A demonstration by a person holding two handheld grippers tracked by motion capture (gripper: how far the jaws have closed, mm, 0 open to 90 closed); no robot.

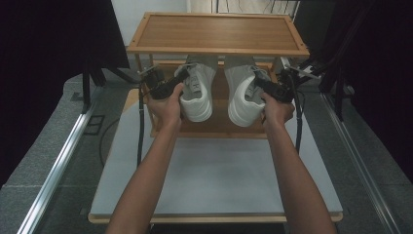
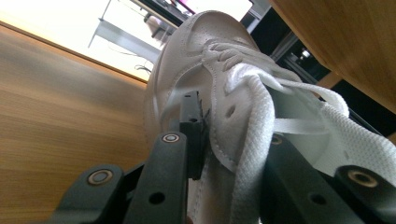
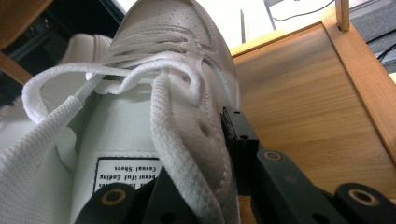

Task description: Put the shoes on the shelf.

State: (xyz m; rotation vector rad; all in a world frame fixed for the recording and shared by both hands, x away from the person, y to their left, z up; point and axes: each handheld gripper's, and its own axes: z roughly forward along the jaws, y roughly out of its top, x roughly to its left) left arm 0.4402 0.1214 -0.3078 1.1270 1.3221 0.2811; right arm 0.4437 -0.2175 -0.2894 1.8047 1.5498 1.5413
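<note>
Two white lace-up sneakers stand side by side on the lower shelf (image 1: 220,127) of a wooden rack, heels toward me. My left gripper (image 1: 171,84) is shut on the outer side wall of the left sneaker (image 1: 197,97) near its collar. In the left gripper view one jaw presses the outside of the sneaker (image 2: 205,42) and the other sits inside it, behind the laces. My right gripper (image 1: 267,88) holds the right sneaker (image 1: 242,100) the same way. In the right gripper view its outer jaw lies against the wall of the sneaker (image 3: 163,28), and the tongue label shows.
The rack's top shelf (image 1: 216,31) hangs low over the sneakers' toes. Thin posts (image 1: 139,63) stand at the rack's corners. The rack rests at the far end of a grey table (image 1: 214,180). Dark curtains and metal rails flank both sides.
</note>
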